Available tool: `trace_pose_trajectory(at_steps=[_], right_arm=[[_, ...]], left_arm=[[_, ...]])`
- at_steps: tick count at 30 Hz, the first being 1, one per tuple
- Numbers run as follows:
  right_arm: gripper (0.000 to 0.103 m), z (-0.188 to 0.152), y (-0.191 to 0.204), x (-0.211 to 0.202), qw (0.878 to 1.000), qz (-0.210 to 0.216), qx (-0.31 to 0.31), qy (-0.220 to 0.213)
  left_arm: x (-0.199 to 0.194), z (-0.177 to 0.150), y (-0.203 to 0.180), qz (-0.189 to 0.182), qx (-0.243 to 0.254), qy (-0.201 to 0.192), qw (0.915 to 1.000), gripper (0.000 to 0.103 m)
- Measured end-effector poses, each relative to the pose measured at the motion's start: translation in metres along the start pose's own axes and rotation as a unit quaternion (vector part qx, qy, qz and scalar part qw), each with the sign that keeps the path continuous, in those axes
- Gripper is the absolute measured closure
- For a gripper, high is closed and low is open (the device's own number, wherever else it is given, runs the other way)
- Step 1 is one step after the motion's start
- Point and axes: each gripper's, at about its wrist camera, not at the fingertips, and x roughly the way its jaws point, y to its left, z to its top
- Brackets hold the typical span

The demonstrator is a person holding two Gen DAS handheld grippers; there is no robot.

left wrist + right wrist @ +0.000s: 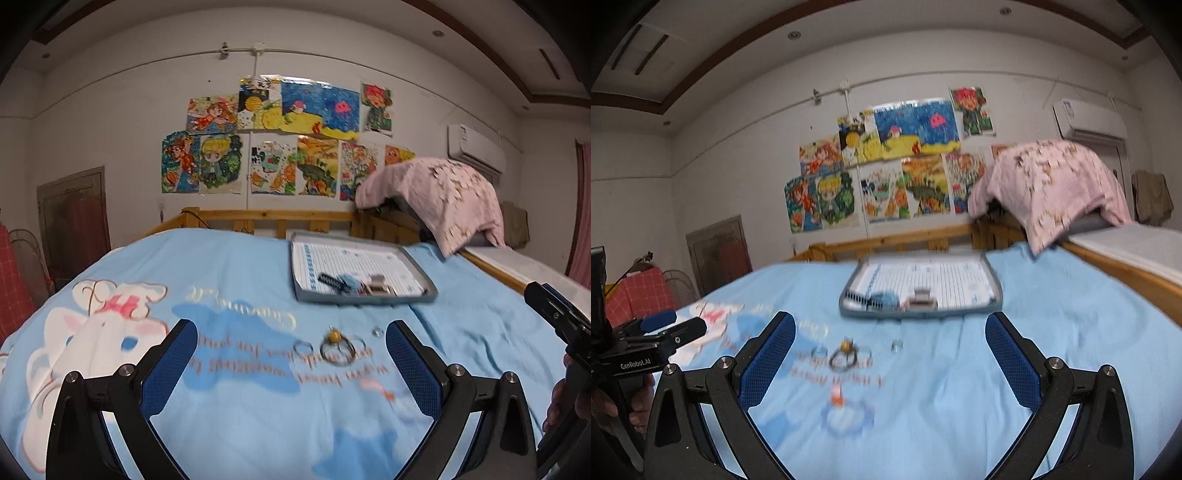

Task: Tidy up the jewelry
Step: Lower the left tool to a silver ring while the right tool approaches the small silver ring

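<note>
Both grippers, left and right, gape empty, rings lying just ahead between their fingers.

The right wrist view is smeared by motion blur: the small metal rings lying on the light blue printed bedsheet run together, so their count cannot be told there. In the grey-rimmed rectangular tray near the far edge of the bed, the dark comb-like piece, the blue lump and the silvery clip-like piece are too blurred to identify. The sheet's printed lettering is unreadable. The bottom edge cuts off both grippers' black frames. The pink patterned cloth hides whatever it drapes over at the bed's far right corner.
</note>
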Motion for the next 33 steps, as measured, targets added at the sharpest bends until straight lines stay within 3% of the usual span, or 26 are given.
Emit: trace_pose_trajectory(at_steps=[11,19,25,28,29,33], right_arm=[[0.002,0.026,0.006,0.09,1.0,0.014,-0.012,-0.004],[0.002,-0.001,-0.001,0.176,0.996,0.043,-0.03,0.071],[0.003,-0.03,-0.011,0.21,0.991,0.053,-0.028,0.116],[0.015,-0.043,-0.011,0.22,0.989,0.057,-0.032,0.134],[0.024,-0.049,-0.01,0.223,0.988,0.059,-0.033,0.141],[0.026,-0.069,-0.005,0.231,0.982,0.069,-0.046,0.168]], left_arm=[[0.075,0.024,0.02,0.03,-0.026,0.001,0.9992,0.0],[0.145,-0.003,0.027,0.031,-0.031,0.055,0.9975,0.0],[0.178,-0.03,0.023,0.013,-0.017,0.103,0.9945,0.0],[0.187,-0.04,0.018,-0.006,-0.004,0.12,0.9927,0.003],[0.189,-0.045,0.016,-0.013,0.0,0.126,0.9919,0.006],[0.198,-0.055,0.014,-0.038,0.007,0.152,0.9877,0.021]])
